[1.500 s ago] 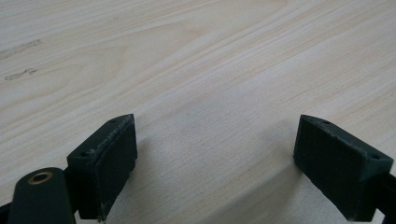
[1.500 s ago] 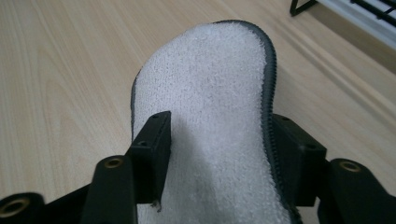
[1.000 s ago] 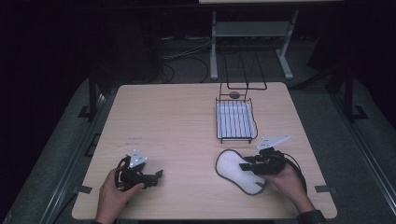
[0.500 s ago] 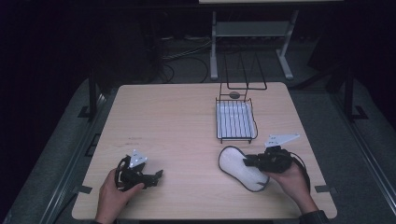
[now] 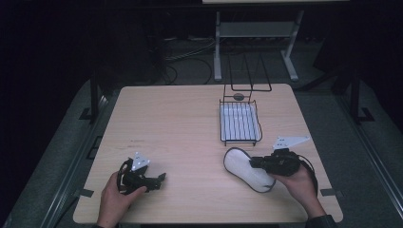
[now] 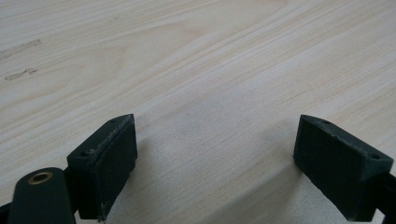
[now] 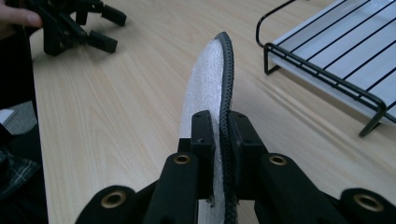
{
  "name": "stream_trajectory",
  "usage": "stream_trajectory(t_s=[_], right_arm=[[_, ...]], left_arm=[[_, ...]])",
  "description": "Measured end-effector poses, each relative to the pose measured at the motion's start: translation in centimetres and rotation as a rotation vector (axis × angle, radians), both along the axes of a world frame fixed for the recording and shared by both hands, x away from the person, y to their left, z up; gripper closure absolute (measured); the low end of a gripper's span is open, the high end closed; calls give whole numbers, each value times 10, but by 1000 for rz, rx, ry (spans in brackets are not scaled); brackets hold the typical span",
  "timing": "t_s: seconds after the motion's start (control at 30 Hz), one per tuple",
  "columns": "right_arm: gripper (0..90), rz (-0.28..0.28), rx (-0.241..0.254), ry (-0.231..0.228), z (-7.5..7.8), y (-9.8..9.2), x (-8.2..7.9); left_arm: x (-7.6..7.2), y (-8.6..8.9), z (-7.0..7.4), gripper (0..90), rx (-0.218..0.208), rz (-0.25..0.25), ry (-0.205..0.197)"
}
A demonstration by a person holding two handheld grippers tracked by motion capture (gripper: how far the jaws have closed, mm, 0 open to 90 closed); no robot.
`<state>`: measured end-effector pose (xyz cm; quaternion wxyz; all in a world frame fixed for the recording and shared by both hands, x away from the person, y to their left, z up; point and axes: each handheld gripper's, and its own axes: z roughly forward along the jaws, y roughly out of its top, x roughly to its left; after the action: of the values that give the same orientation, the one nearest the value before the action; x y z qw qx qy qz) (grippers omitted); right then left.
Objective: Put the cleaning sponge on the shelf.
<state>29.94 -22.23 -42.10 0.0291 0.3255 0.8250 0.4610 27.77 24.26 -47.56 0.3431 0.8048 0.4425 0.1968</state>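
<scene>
A white oval pad (image 5: 241, 167) with a dark rim is near the table's front right. My right gripper (image 5: 253, 163) is shut on its right edge. In the right gripper view the pad (image 7: 205, 79) stands edge-on and tilted between the two black pads, which press on both its faces at my right gripper (image 7: 223, 135). Those jaws have just been closing with the pad between them. At the front left, my left gripper (image 5: 159, 179) rests low over the wood. In its own view my left gripper (image 6: 215, 149) stands open with only bare tabletop between the fingers.
A black wire tray (image 5: 240, 122) with a white liner sits just beyond the pad, and its near corner (image 7: 327, 51) is close to the pad's far end. A wire stand (image 5: 247, 76) rises behind it. The wooden table (image 5: 180, 123) spreads between both hands.
The right gripper has closed onto the pad's edge and shifted slightly right. The pad has tipped up from lying flat. The left hand has stayed where it was.
</scene>
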Motion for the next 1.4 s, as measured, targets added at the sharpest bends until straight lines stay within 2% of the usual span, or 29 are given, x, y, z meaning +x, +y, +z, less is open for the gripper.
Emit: stream_trajectory(t_s=[0.1, 0.37, 0.47, 0.7, 0.77, 1.03, 1.4], right_arm=[[818, -6, 24, -1, 3, -3, 0], [817, -41, 42, -27, 13, -10, 1], [817, -52, 59, -40, 17, -14, 4], [816, -81, 64, -66, 25, -16, 13], [816, -98, 85, -72, 27, -18, 16], [815, -133, 118, -78, 31, -20, 35], [814, -170, 134, -83, 35, -16, 67]], left_arm=[[0, 0, 0, 127, 1, -1, 0], [0, 0, 0, 127, 0, 0, 0], [0, 0, 0, 127, 1, -1, 0], [0, 0, 0, 127, 3, 0, 4], [0, 0, 0, 127, 1, 0, 2], [0, 0, 0, 127, 1, 0, 2], [0, 0, 0, 127, 1, 0, 2]])
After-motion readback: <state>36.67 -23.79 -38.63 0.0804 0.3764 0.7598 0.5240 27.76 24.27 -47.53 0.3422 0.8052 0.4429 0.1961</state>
